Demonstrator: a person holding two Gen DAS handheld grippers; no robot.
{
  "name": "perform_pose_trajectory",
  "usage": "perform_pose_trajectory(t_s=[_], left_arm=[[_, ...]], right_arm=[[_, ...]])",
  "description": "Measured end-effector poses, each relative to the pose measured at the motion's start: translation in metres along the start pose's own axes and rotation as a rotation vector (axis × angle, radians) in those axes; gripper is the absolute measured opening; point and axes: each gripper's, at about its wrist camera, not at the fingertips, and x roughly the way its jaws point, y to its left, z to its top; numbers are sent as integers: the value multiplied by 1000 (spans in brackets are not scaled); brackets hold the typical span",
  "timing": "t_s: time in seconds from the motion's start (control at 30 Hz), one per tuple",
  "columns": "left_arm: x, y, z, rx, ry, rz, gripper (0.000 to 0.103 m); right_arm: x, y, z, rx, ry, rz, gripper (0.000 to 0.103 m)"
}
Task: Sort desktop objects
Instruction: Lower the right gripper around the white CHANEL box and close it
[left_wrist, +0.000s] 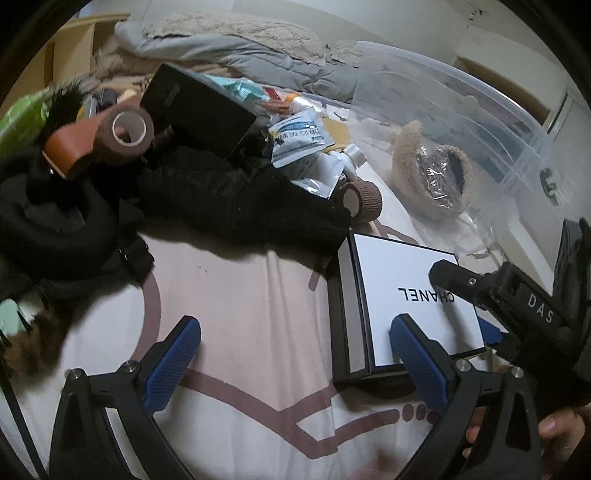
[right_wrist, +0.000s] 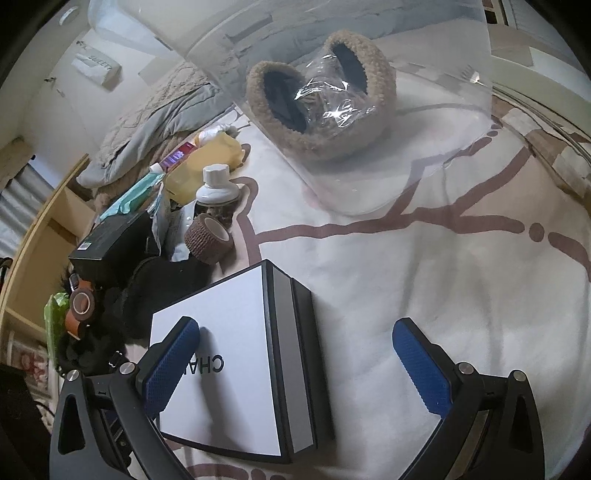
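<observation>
A white box with black edges, marked CHANEL (left_wrist: 406, 295) (right_wrist: 229, 354), lies on the pale patterned bedsheet (left_wrist: 251, 295). My left gripper (left_wrist: 295, 354) is open over the sheet, its right finger (left_wrist: 421, 365) over the box's near edge. My right gripper (right_wrist: 295, 365) is open and straddles the box's right side, its left finger (right_wrist: 166, 369) over the lid. The right gripper's finger (left_wrist: 461, 280) also shows over the box in the left wrist view. A clear plastic bin (left_wrist: 480, 122) (right_wrist: 369, 110) holds a tan fuzzy item (left_wrist: 432, 170) (right_wrist: 321, 96).
A clutter pile lies beyond the box: black clothing (left_wrist: 166, 199), a black box (left_wrist: 199, 107) (right_wrist: 114, 243), two brown tape rolls (left_wrist: 362, 197) (left_wrist: 125, 129) (right_wrist: 210, 236), a white-capped bottle (right_wrist: 218, 192), packets (left_wrist: 299, 136) and a yellow pouch (right_wrist: 207, 162). Grey bedding (left_wrist: 229, 48) lies behind.
</observation>
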Motion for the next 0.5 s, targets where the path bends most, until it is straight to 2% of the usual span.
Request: perform_pose_trajectory(t_s=[0.13, 0.33, 0.4, 0.5], left_arm=[[0, -1, 0, 0, 5, 4, 103], [-4, -8, -1, 113, -34, 88, 103], [-5, -5, -1, 117, -41, 112, 103], [-5, 4, 0, 98, -35, 130, 103]], right_arm=[[2, -2, 0, 12, 17, 27, 103], [1, -2, 2, 15, 31, 48, 103], [-3, -6, 4, 48, 23, 86, 103], [-10, -16, 5, 135, 10, 204, 103]])
